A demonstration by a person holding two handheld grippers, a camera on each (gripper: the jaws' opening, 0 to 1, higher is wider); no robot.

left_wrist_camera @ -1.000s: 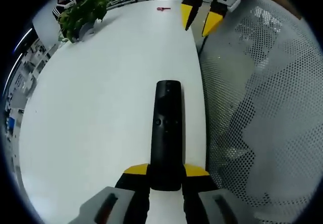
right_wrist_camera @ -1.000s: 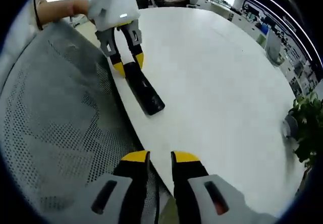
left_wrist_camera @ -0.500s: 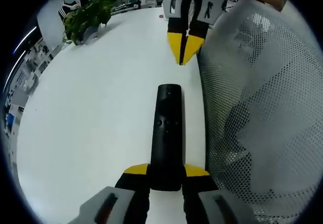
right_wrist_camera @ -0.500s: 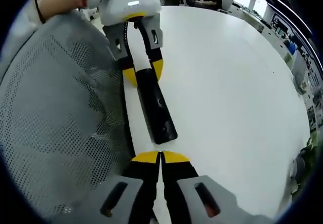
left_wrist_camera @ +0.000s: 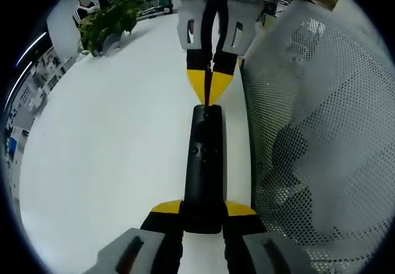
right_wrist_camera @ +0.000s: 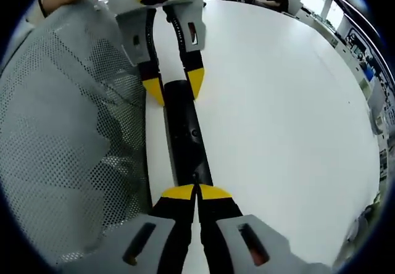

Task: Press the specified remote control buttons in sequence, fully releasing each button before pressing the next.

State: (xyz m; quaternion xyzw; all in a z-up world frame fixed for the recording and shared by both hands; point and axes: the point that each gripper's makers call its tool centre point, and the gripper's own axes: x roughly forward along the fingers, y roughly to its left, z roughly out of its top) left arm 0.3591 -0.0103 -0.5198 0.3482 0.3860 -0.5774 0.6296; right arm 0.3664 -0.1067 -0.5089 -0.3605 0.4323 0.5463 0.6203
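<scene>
White worktop (left_wrist_camera: 111,138) carries the black remote control (left_wrist_camera: 203,169); left gripper (left_wrist_camera: 203,211) clamps its near end steady while right gripper (right_wrist_camera: 196,192), jaws closed, pokes its far end.

— What colours do you see?
— A black remote control (left_wrist_camera: 203,169) on a white table (left_wrist_camera: 111,157). Both grippers have yellow tips on black jaws, with grey bodies.
— And beside it?
— A grey mesh chair back (left_wrist_camera: 315,138), dotted with holes; a green plant (left_wrist_camera: 108,18).
</scene>
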